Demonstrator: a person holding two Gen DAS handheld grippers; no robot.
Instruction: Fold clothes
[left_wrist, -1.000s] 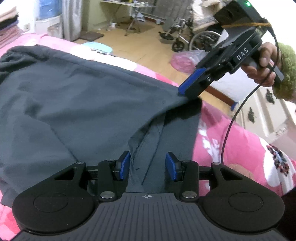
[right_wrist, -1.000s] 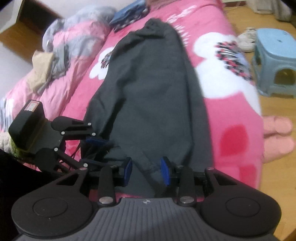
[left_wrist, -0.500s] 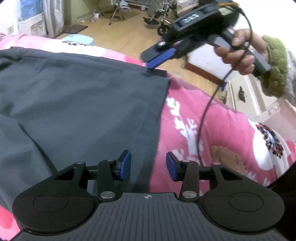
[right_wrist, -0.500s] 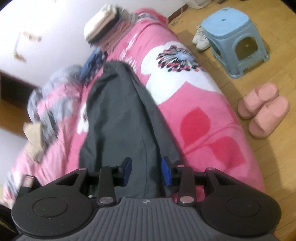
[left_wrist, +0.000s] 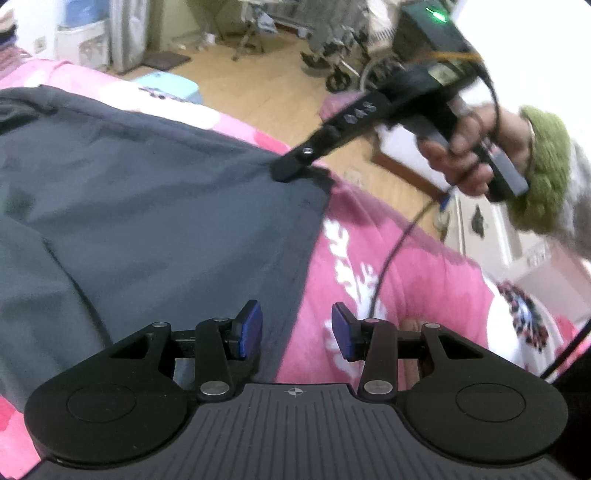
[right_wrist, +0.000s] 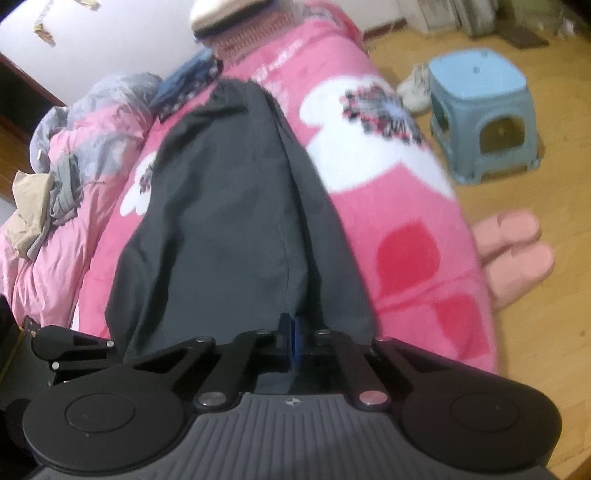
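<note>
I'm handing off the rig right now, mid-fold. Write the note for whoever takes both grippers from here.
Right gripper: its jaws have just closed and are shut on the near corner of the dark grey garment.
Left gripper: open, holding nothing; the garment's near edge runs between its fingers, untouched.
Garment: spread lengthwise on the pink floral blanket, with a long fold along one side.
Done: the garment is laid out and one corner is gripped.
Left: probably close the left gripper on the hem by it, then make the cross fold. Other clothes lie heaped further along the bed.
</note>
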